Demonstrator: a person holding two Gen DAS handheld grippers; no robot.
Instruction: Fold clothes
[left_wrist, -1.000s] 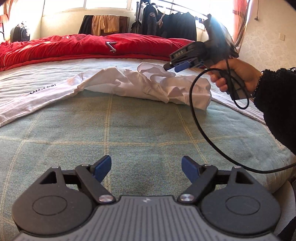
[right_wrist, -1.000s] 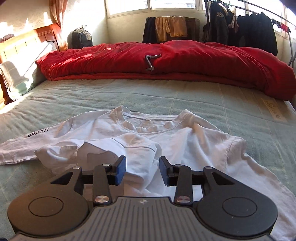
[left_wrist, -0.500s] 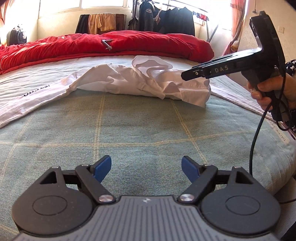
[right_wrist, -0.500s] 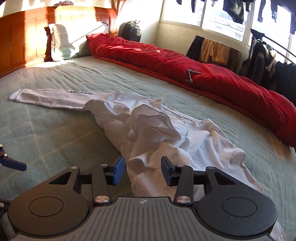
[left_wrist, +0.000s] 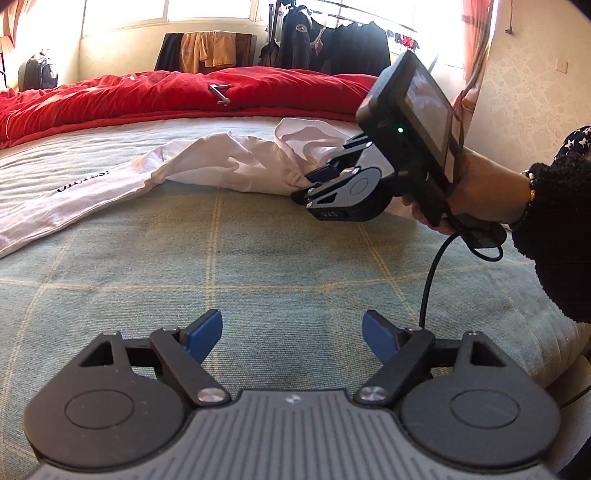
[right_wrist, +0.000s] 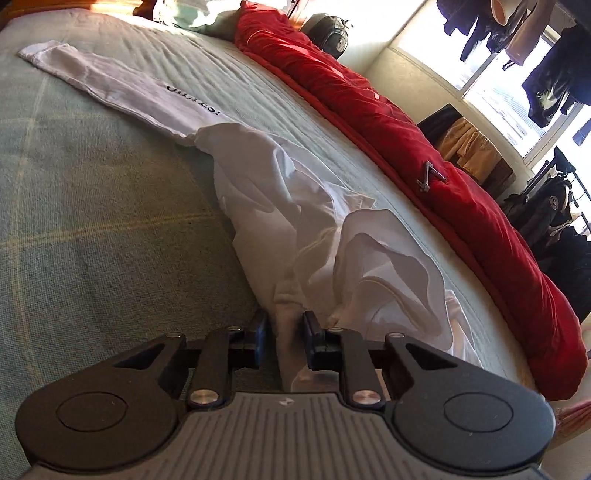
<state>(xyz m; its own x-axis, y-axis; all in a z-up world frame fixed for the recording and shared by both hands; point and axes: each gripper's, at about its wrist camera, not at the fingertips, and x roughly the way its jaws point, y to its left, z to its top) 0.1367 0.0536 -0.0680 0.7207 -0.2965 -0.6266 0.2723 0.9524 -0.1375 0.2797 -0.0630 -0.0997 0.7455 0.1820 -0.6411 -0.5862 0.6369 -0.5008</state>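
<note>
- Left wrist view: the left gripper (left_wrist: 291, 334) hangs with its blue-padded fingers spread wide over the pale green checked bedspread (left_wrist: 184, 266), nothing between them. At centre right, the right gripper (left_wrist: 314, 181), in a person's hand (left_wrist: 476, 192), noses into the near edge of the crumpled white long-sleeved shirt (left_wrist: 229, 162), which lies across mid-frame below the red quilt (left_wrist: 147, 92). Risk, as judged: with one end pinned by nothing, a pull could drag the whole shirt rather than straighten it. A second earlier the right gripper stood higher, at upper right above the cloth; it has since dropped and rolled on its side.
- Right wrist view: the right gripper (right_wrist: 284, 332) is closing, a thick bunch of the shirt (right_wrist: 314, 221) between its fingers, cloth touching both pads. The long sleeve with black lettering (right_wrist: 122, 92) stretches to the upper left. Risk, as judged: the bite may take several layers, so the fold comes out lumpy, or the bunch slips free. Earlier the fingers stood wider, short of the fabric, and the frame sat level.
</note>
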